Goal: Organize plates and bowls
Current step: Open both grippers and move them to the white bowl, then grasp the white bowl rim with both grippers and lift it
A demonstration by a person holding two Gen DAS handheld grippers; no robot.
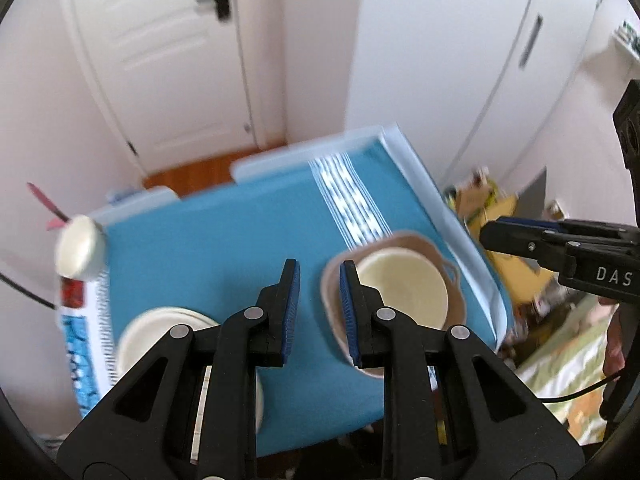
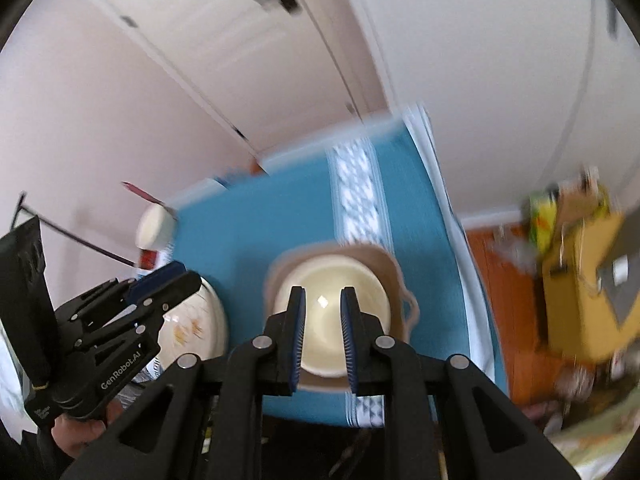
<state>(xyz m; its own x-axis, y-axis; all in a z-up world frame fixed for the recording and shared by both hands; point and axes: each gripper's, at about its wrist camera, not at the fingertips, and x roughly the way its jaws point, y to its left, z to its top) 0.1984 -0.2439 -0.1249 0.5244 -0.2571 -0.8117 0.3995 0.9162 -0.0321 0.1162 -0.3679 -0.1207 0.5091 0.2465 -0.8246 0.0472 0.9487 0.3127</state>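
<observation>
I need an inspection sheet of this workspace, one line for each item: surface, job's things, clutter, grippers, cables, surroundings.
Surface: table with a blue cloth that has a white patterned stripe; pale edging along its far and right sides.
Job's things: cream bowl sits inside a beige basket; stack of plates at the near left.
Clutter: white round container at the left edge, above a printed box.
Grippers: left gripper and right gripper above the table, nothing between the jaws of either, a narrow gap showing.
Cables: thin black cable at the right.
Surroundings: white door, white cupboards, yellow box on the wooden floor.
</observation>
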